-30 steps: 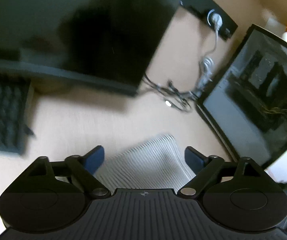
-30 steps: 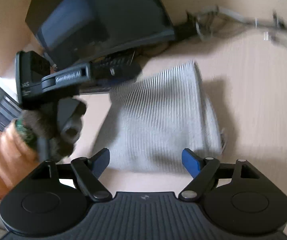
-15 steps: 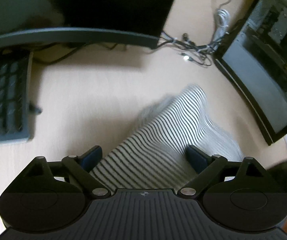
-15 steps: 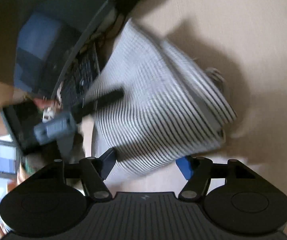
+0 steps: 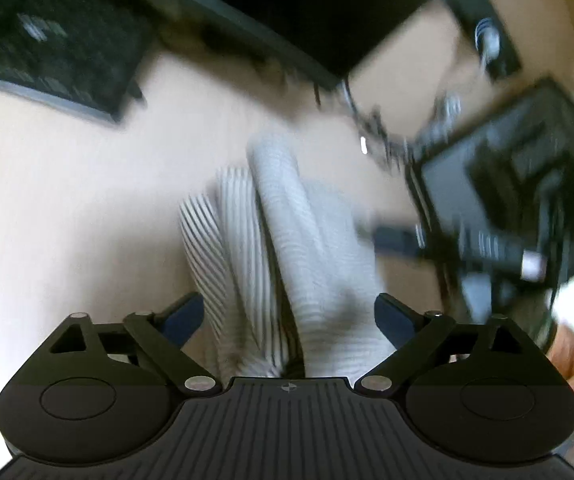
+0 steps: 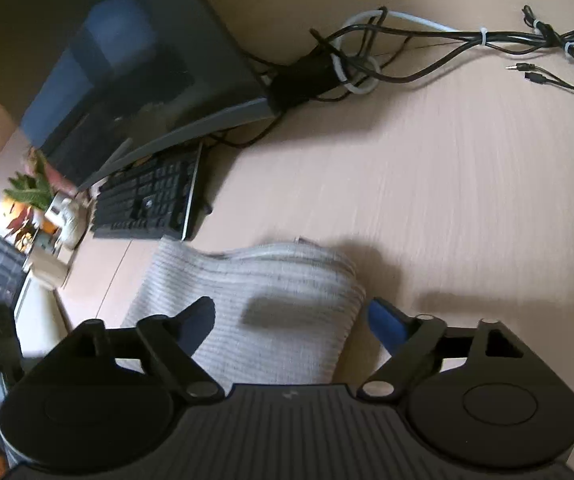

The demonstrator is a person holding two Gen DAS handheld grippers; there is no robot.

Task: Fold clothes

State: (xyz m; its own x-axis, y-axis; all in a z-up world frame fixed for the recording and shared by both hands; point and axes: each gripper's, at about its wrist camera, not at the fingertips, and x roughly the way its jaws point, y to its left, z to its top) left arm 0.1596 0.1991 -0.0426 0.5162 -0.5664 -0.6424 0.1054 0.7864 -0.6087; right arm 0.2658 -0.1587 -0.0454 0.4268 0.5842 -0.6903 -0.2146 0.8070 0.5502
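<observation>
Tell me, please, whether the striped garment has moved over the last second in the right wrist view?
Yes. The striped garment, earlier just below the monitor, now lies beside the keyboard's near corner, well clear of the monitor.

Both wrist views close above garment (image 5: 287,248)

The folded cloth (image 6: 247,304) lies on the desk (image 6: 447,184), near the camera. The right gripper (image 6: 291,322) is over the near end of the cloth, with one finger on each side of it. Far and to the left of the cloth is a keyboard (image 6: 151,200). Behind the keyboard stands a monitor (image 6: 123,60). A bunch of cables (image 6: 427,52) lies far on the desk, to the right of the monitor. In the left wrist view, the cloth (image 5: 287,240) runs between the fingers of the left gripper (image 5: 289,316), and a second screen (image 5: 527,184) stands to the right.
</observation>
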